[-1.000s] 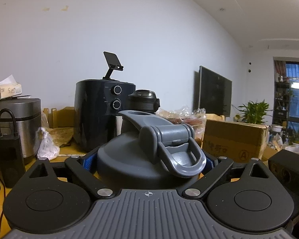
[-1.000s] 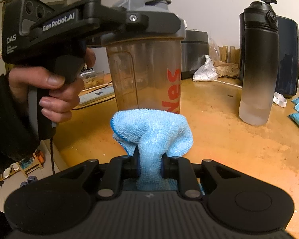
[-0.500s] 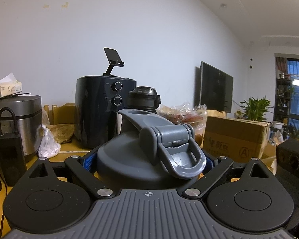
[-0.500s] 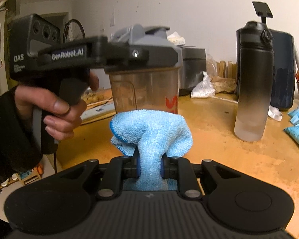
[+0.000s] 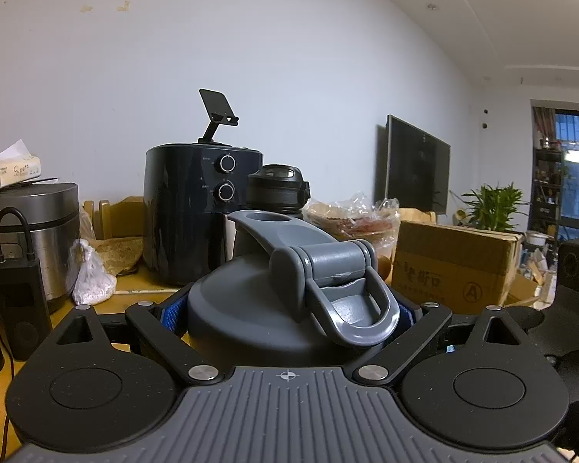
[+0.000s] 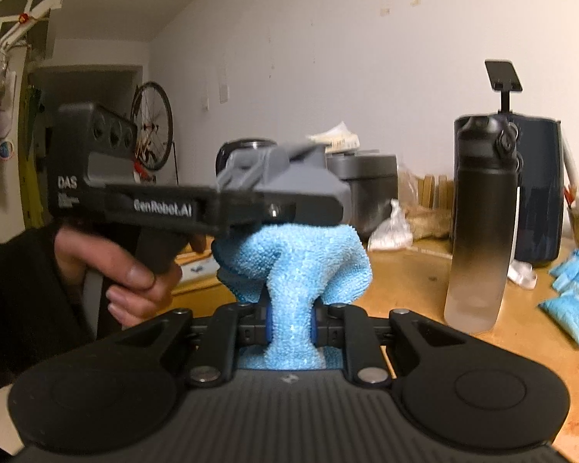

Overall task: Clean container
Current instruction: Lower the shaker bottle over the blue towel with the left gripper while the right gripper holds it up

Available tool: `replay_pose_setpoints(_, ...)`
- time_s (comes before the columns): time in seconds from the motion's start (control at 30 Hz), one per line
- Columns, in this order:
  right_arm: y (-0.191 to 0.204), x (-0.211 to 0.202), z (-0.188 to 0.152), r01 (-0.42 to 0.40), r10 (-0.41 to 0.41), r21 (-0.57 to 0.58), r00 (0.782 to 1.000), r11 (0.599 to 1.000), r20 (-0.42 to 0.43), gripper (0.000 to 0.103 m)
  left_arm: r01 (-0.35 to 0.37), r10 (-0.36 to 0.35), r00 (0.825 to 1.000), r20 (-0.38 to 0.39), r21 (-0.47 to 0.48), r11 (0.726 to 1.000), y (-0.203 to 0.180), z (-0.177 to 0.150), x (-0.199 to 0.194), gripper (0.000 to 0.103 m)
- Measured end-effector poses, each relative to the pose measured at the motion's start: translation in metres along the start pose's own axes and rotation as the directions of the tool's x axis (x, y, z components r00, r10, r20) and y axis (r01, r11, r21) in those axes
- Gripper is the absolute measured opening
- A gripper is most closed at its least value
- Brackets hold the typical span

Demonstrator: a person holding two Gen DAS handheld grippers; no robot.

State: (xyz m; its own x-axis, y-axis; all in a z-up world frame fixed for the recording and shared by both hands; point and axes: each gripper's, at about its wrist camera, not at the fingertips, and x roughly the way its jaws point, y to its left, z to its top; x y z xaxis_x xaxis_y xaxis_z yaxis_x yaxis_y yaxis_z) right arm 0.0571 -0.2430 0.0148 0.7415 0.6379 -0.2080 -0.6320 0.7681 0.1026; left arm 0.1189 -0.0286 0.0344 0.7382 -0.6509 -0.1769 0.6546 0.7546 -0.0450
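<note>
Two grippers, shaker lifted clear of the cloth

Seen left to right in the right wrist view: left gripper (image 6: 285,208) clamped on the grey lid (image 5: 285,301) of the shaker bottle (image 6: 289,177), now raised above where it stood a second ago, its clear body hidden behind the blue microfibre cloth (image 6: 293,266). Right gripper (image 6: 289,324) nearly closed, pinching that cloth, bunched just under the lid. Further right, untouched on the wooden table (image 6: 413,289): black water bottle (image 6: 482,223). Probably mid-wipe, lower body next; blurred, so contact uncertain.
</note>
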Motion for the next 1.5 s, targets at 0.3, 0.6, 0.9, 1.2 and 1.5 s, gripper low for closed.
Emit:
replay_pose_setpoints(0.3, 0.002, -0.006, 0.003, -0.002, 0.001, 0.016, 0.999, 1.0, 0.051, 0.011, 0.002, -0.002, 1.0, 0.001, -0.002, 1.0, 0.0, 0.0, 0.0, 0.095)
replay_pose_setpoints(0.6, 0.003, -0.008, 0.0, 0.005, -0.006, 0.022, 0.999, 1.0, 0.051, 0.012, -0.001, 0.001, 1.0, 0.007, -0.002, 1.0, -0.001, 0.0, 0.0, 0.096)
replay_pose_setpoints(0.9, -0.002, -0.023, -0.01, 0.036, -0.038, 0.046, 0.998, 0.998, 0.054, 0.012, -0.001, 0.001, 1.0, 0.01, -0.003, 1.0, -0.001, 0.0, 0.0, 0.096)
replay_pose_setpoints(1.2, -0.004, -0.047, -0.018, 0.057, -0.061, 0.056, 0.996, 0.997, 0.062, 0.012, 0.0, 0.0, 1.0, 0.012, -0.002, 1.0, -0.001, -0.001, 0.0, 0.096)
replay_pose_setpoints(1.5, -0.006, -0.054, -0.017, 0.057, -0.061, 0.064, 0.996, 0.996, 0.068, 0.012, -0.002, 0.002, 1.0, 0.013, -0.002, 1.0, 0.0, -0.001, 0.0, 0.096)
